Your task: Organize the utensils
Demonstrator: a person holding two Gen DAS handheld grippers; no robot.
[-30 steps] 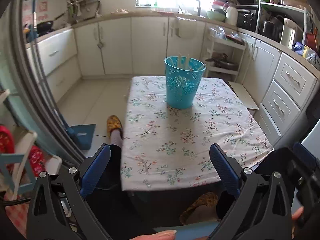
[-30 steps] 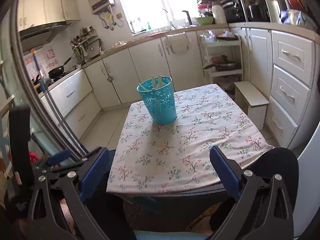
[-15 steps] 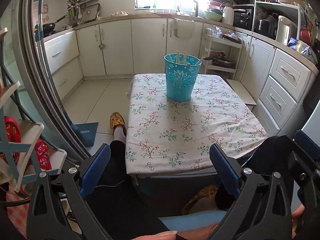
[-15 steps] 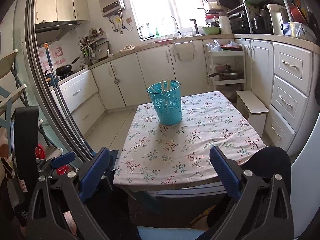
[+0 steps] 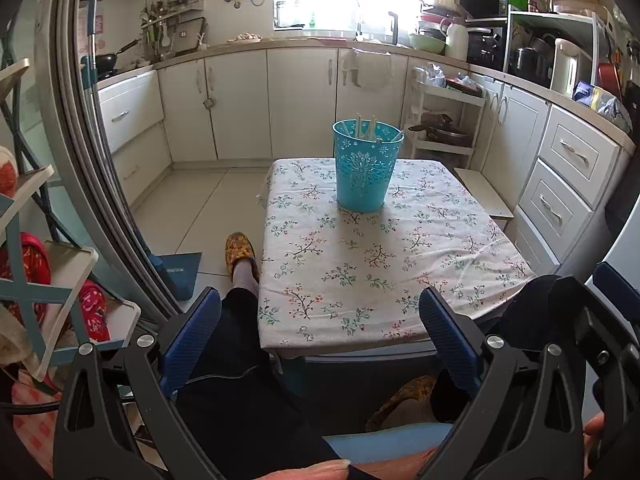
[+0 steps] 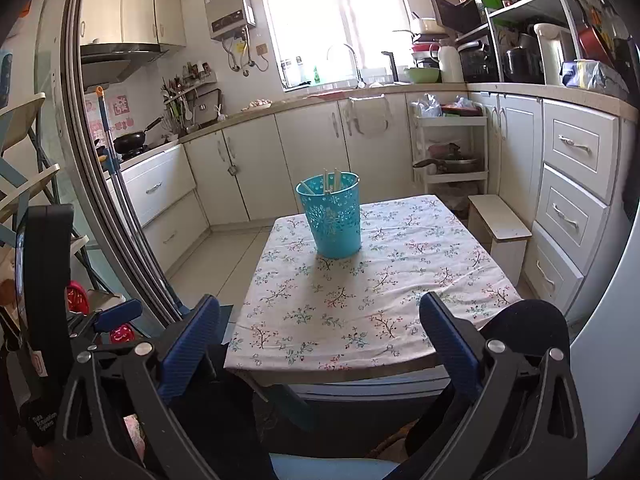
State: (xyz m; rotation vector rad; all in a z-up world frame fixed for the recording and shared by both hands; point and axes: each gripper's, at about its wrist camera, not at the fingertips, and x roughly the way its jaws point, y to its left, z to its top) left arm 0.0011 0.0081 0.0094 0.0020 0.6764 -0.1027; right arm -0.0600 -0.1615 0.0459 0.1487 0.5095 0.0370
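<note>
2 grippers off the table, both empty.
Left gripper [image 5: 320,336] and right gripper [image 6: 320,336] have jaws spread wide, held short of the near table [image 5: 360,280] edge. Teal cup [image 5: 367,166] stands upright toward the far end, utensils [image 6: 330,180] sticking out of it.

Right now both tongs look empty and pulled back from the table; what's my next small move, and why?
Probably none beyond resting. Both the left tongs and right tongs are open and empty, short of the table's near edge. The chopsticks stand inside the blue basket, and the floral tablecloth shows no loose utensils, so the job looks finished.
</note>
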